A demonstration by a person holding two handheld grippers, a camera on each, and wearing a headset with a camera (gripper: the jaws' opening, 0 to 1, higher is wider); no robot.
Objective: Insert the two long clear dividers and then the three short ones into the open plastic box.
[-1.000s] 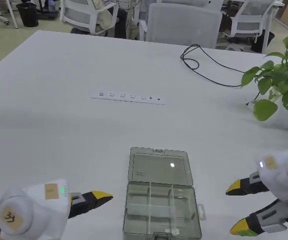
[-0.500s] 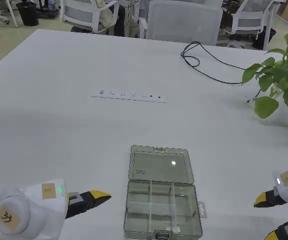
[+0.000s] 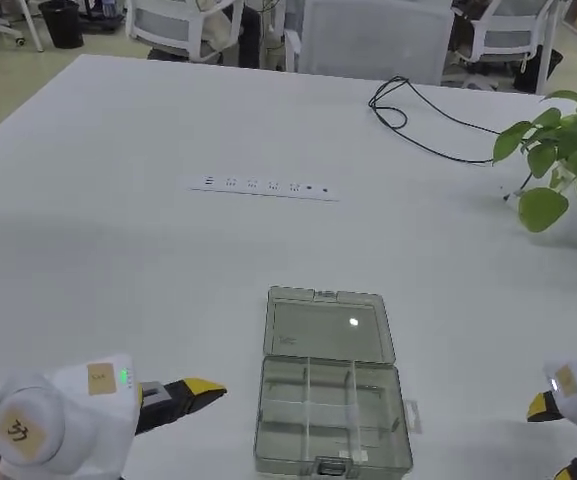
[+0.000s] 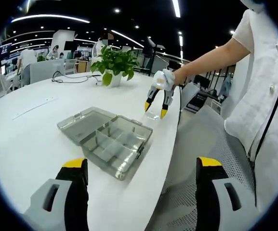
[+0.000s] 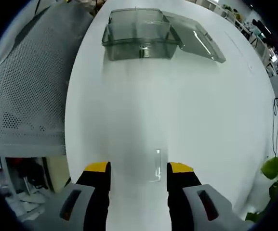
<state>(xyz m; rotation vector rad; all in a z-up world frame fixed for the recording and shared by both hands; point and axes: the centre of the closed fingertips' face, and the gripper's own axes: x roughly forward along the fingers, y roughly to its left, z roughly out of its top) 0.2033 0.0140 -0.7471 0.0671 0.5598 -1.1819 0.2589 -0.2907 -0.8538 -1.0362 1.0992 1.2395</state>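
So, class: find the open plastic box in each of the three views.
Head view: plastic box at bottom centre.
Left gripper view: plastic box left of centre.
Right gripper view: plastic box at top centre.
Shared landmark: potted plant.
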